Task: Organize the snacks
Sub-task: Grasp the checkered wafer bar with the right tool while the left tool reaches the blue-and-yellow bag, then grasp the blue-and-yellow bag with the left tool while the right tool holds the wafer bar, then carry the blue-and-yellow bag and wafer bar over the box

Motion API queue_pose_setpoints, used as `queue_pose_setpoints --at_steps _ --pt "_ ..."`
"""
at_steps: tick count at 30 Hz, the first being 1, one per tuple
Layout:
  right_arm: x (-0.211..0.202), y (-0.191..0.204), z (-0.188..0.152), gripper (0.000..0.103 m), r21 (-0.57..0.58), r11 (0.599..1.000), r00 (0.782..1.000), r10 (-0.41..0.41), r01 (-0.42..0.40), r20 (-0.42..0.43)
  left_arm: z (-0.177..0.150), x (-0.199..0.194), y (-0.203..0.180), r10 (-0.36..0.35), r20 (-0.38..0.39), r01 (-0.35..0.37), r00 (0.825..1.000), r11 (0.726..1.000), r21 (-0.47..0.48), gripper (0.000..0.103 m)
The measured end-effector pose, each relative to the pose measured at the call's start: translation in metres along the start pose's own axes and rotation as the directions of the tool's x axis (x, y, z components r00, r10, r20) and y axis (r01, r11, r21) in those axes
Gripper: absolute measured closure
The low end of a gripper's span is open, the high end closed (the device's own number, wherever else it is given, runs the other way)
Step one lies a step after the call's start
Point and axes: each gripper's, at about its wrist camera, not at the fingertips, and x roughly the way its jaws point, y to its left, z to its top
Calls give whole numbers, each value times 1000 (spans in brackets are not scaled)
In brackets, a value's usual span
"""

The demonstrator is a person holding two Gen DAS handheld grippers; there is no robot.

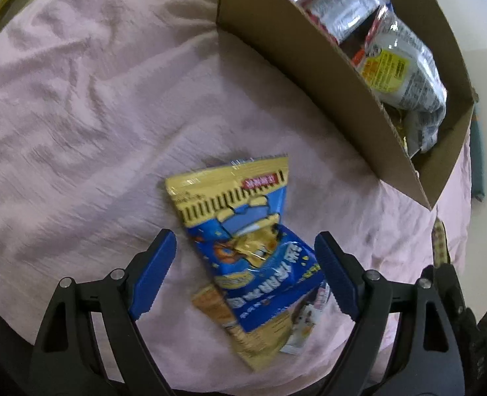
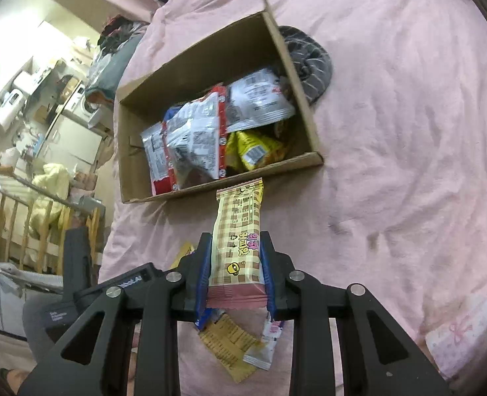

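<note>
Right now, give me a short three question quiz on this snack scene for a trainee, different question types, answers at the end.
1. True or false: the right gripper is shut on the pink checked snack bar.
2. Multiple choice: the blue and yellow snack bag lies A) in the cardboard box, B) on the pink bedspread, C) in the left gripper's grip.
3. Fill in: the left gripper's jaws are ____.

Key: 1 true; 2 B; 3 open.

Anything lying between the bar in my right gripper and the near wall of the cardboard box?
No. In the right wrist view the checked snack bar in the right gripper ends just short of the cardboard box; only bare pink blanket shows in that gap.
</note>
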Motion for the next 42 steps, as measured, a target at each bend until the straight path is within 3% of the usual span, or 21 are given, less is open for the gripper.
queue_pose_setpoints --at_steps 10,14,20,23,36,42 --pt "-17 -10 3 74 44 999 999 28 -30 41 -4 21 -33 108 -15 -107 994 993 58 21" --pt "-19 -8 2 74 39 999 999 31 -33 42 -5 26 -48 161 -24 -155 987 975 161 45" --pt "-14 -10 1 74 45 999 1000 10 -11 21 -5 21 -60 181 -42 -162 983 945 285 72" --pt "-12 -9 1 74 42 999 1000 1 -2 19 -4 15 -65 190 -31 -168 981 925 341 80" --pt "-2 -16 2 74 56 998 999 -36 36 -3 10 -45 -51 194 112 -224 975 859 461 84" --pt "-10 -4 -3 74 8 1000 1000 2 -2 23 22 -91 -48 144 211 -231 967 843 485 84"
